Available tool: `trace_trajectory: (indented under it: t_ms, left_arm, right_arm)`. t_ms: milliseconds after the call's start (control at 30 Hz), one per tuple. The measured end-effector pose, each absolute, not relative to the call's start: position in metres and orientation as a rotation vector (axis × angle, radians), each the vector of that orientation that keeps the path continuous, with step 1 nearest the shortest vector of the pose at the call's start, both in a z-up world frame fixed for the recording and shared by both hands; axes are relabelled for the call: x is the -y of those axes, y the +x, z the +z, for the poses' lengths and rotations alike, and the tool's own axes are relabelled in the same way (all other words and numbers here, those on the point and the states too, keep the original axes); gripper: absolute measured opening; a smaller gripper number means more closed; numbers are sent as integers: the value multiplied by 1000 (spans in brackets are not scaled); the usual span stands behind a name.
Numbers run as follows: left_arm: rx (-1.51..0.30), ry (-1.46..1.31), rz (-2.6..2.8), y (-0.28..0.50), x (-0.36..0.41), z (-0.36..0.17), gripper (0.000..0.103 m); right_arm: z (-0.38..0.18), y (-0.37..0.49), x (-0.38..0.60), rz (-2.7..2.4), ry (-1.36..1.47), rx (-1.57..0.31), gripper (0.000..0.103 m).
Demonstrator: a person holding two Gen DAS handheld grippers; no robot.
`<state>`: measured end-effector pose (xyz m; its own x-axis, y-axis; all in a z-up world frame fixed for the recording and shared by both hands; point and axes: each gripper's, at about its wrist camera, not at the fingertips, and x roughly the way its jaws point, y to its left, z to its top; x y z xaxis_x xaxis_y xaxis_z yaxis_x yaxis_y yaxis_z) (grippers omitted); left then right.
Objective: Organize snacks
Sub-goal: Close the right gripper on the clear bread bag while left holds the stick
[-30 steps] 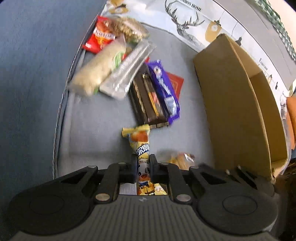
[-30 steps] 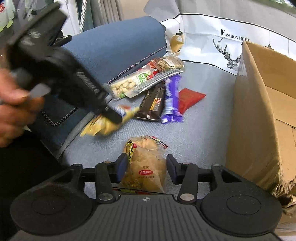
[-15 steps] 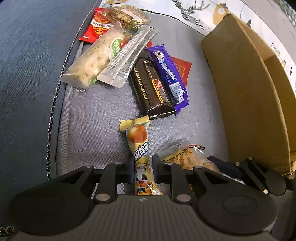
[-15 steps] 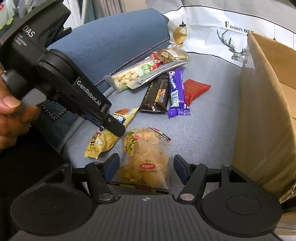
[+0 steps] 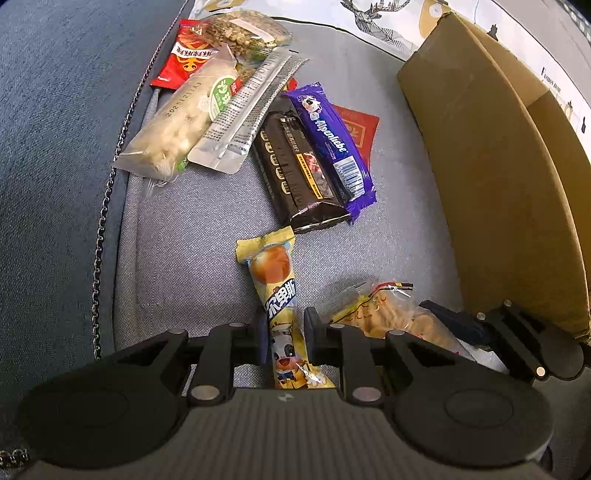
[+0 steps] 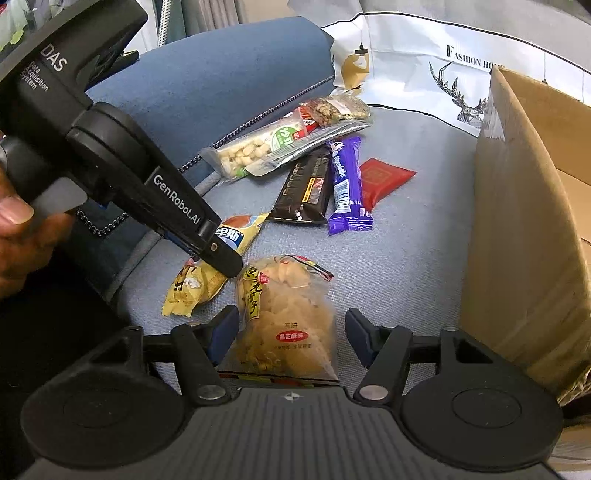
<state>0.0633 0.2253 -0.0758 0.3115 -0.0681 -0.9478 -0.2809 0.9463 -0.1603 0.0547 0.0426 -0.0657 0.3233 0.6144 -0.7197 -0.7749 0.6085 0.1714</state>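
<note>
Two snack packs sit inside the tools. A yellow wafer pack point(image 5: 282, 314) is pinched between the fingers of the left tool point(image 5: 282, 334), which is clenched on it at about the middle; its long axis runs straight ahead along the fingers, one crimped end pointing forward and away from the tool, the other end back under the tool body. In the right wrist view the same pack point(image 6: 207, 269) lies slanted on the grey sofa cushion point(image 6: 406, 266) with the left tool point(image 6: 221, 258) pressing down on it from the left.

Between the spread fingers of the right tool point(image 6: 291, 332) lies a clear bag of pale crackers point(image 6: 286, 317), its long axis also pointing forward, the red-trimmed end farthest from the tool. The left finger is at the bag's edge, the right finger stands apart from it, so this tool is released. From the left tool, the cracker bag point(image 5: 384, 310) is just to the right.

Farther ahead of both tools lie a dark brown bar point(image 5: 299, 170) and a purple bar point(image 5: 330, 144) side by side, touching, long axes roughly forward, over a flat red packet point(image 5: 360, 129). Ahead and left is a heap with a peanut pack point(image 5: 181, 122), a silver sachet point(image 5: 243, 114), a red pouch point(image 5: 184, 59) and a granola bar point(image 5: 240, 31). To the right stands a cardboard box point(image 6: 528, 221).
</note>
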Motion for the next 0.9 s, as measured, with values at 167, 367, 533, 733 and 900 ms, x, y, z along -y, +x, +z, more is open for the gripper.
trace_trajectory:
  t_ms: [167,367,533,733,900]
  left_arm:
    - [-1254,-319,143,63,-225,-76,22]
    - [-1256,-316,143,64,-225,-77,22]
    - [-1255,-319,142,64,-225,-76,22]
    - [-1263,-311,135,65,-225,-79,22]
    - [-1264,-285,126,65,-221,-79,12]
  right_arm:
    - [-66,54,-43,926,-224,-834,55]
    - [-64,53,-44,932,-229,-828,50]
    - [-63,52,-44,932,-245,-813,48]
    - [-63,51,-43,930,-250,-799,46]
    - [-57,48,-41,917,-260,-758,41]
